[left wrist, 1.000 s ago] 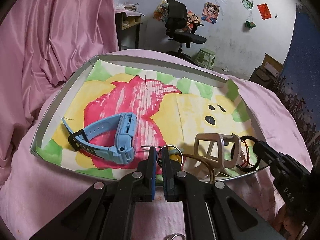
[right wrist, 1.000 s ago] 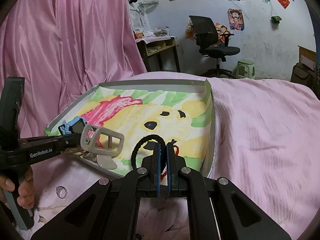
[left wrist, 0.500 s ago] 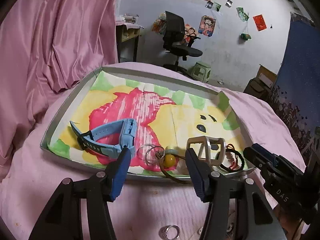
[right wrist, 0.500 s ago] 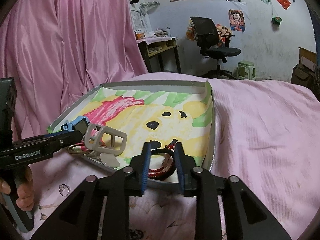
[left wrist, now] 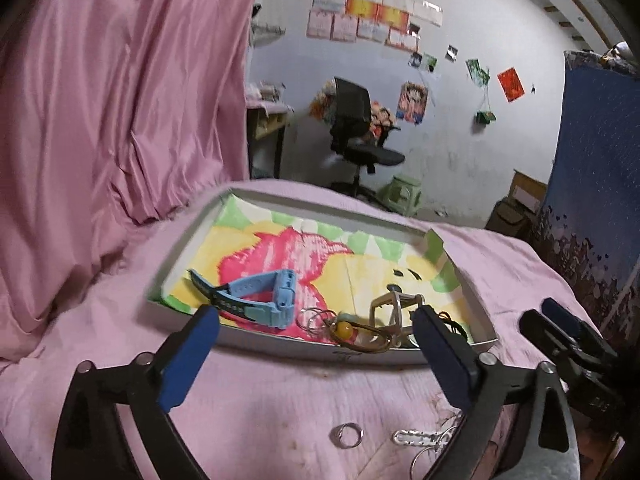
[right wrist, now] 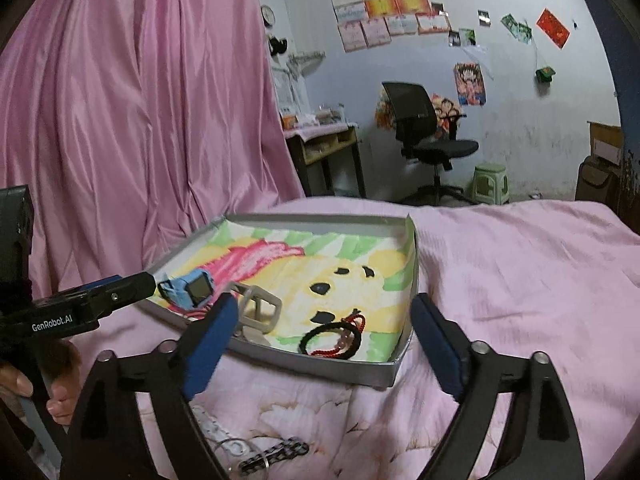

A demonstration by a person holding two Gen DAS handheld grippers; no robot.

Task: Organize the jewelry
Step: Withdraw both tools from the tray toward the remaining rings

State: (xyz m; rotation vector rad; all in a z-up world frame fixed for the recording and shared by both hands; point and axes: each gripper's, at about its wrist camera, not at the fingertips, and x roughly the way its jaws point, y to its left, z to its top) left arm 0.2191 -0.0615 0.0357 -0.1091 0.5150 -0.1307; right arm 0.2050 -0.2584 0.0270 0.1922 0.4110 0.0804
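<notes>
Black bracelet (right wrist: 331, 340) — in tray (right wrist: 344, 372), beyond right gripper (right wrist: 320, 348)

Wall: white, scuffed, posters (right wrist: 394, 14) pinned high.
Curtain (left wrist: 120, 92): pink, hanging left.
Chair (right wrist: 426, 136): black, by the wall.
Stool (right wrist: 490, 182): green, beside it.
Desk (right wrist: 324, 148): cluttered, behind the curtain.

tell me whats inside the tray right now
Inside the tray: a blue watch, key rings, a beige watch and cord bracelets. The beige watch hides whatever lies behind it.
</notes>
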